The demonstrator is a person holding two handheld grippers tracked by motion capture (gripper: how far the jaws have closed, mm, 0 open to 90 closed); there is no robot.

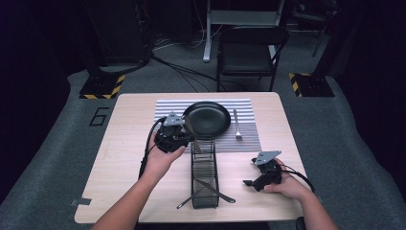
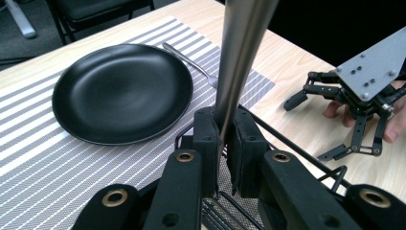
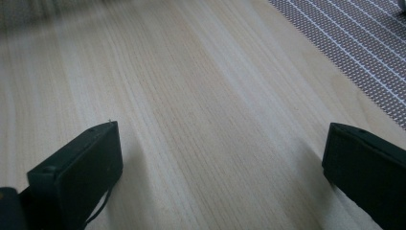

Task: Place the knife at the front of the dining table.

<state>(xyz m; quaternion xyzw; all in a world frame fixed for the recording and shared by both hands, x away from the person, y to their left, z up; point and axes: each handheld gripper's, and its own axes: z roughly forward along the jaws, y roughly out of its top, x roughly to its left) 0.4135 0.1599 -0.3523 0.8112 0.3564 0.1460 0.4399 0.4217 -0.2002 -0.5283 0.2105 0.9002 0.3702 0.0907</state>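
My left gripper (image 1: 190, 139) (image 2: 224, 143) is shut on a steel knife (image 1: 192, 134) (image 2: 242, 52), which rises steeply between its jaws just above the far end of a black wire basket (image 1: 193, 167) (image 2: 287, 148). A black plate (image 1: 207, 119) (image 2: 122, 91) lies on a striped placemat (image 1: 167, 108) (image 2: 38, 158) right behind it. A fork (image 1: 236, 125) (image 2: 191, 60) lies on the mat to the plate's right. My right gripper (image 1: 250, 172) (image 2: 311, 128) (image 3: 220, 143) rests open on the bare wood at the right, nothing between its jaws.
Two more steel utensils (image 1: 215, 191) lie across the basket's near end and stick out on both sides. The placemat's corner (image 3: 354, 43) shows beyond the right gripper. A folding chair (image 1: 249, 52) stands behind the table.
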